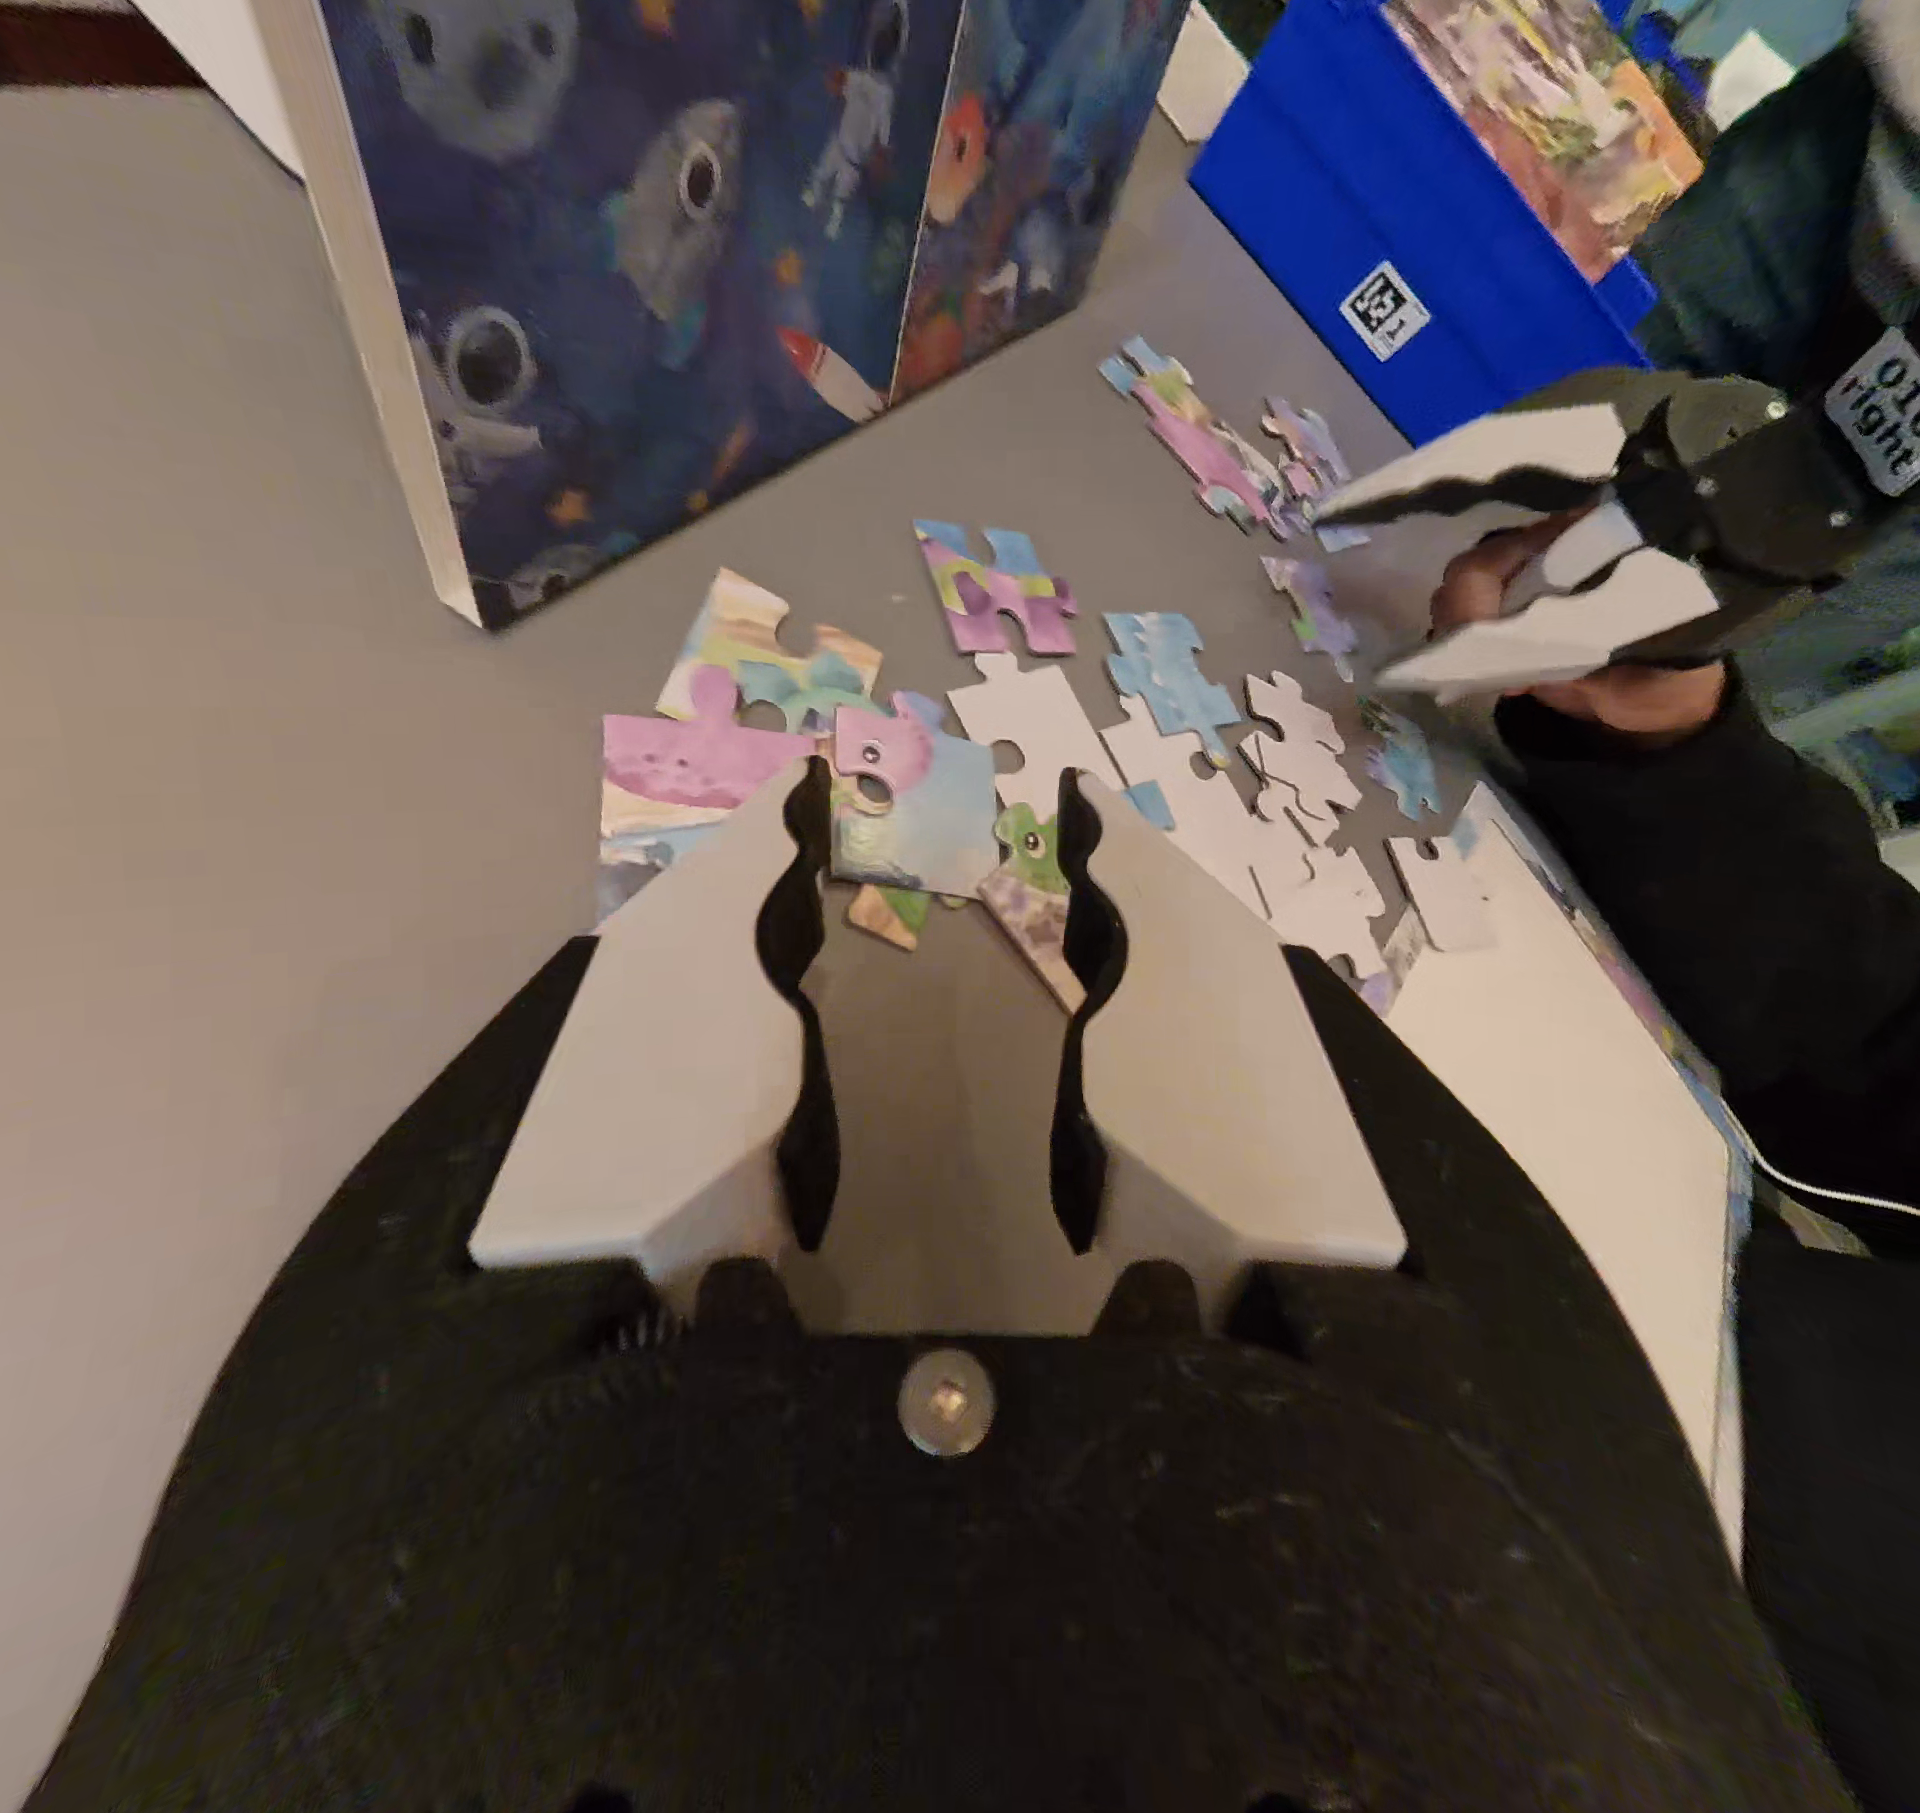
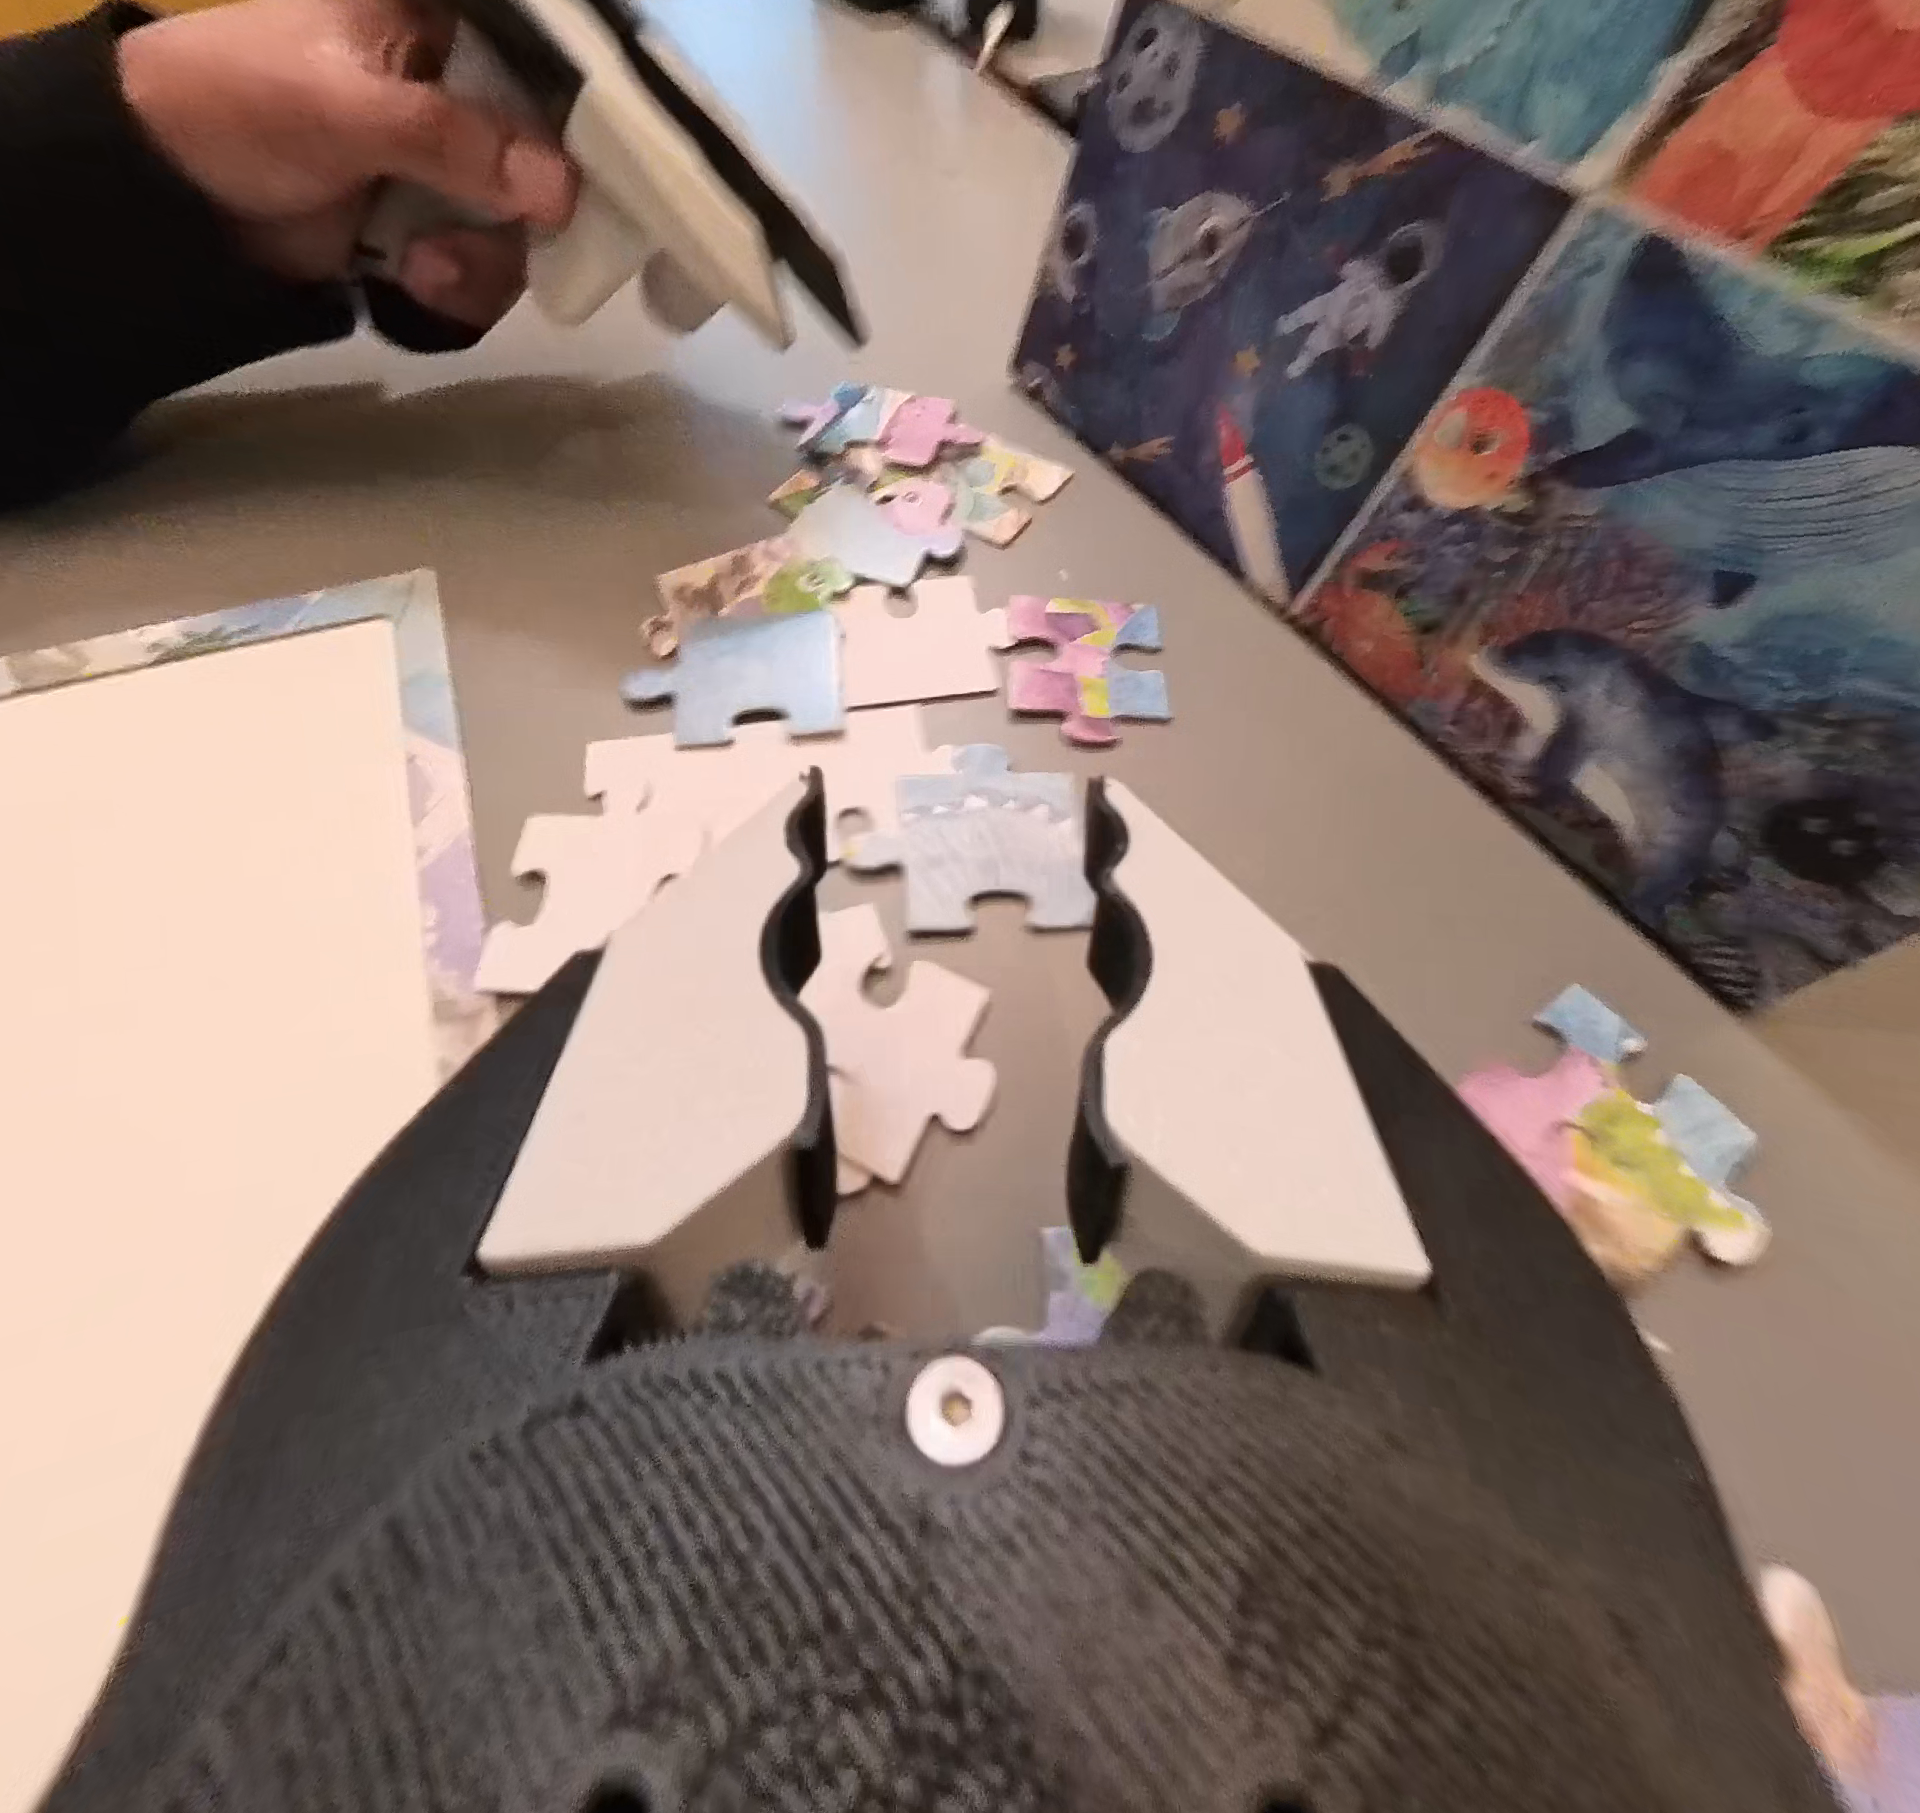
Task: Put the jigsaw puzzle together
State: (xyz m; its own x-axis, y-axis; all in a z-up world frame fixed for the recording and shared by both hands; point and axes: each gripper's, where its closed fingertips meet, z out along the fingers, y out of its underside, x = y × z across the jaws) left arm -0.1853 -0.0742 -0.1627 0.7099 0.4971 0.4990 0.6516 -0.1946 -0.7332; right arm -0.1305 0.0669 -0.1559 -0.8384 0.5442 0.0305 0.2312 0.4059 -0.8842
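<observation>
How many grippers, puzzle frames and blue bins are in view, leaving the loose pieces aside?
Grippers: 2 (left gripper, right gripper, both with jaws open and empty)
Puzzle frames: 1 (puzzle frame, white inside, nothing fitted yet)
Blue bins: 1 (blue bin, at the far side of the table)
Total: 4

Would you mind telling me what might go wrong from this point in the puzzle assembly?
1. Several white pieces lie face down, so matching them may fail.
2. The left gripper hovers open over overlapping pieces; it might nudge or lift two.
3. The right gripper view is blurred, suggesting quick motion near loose pieces.
</observation>
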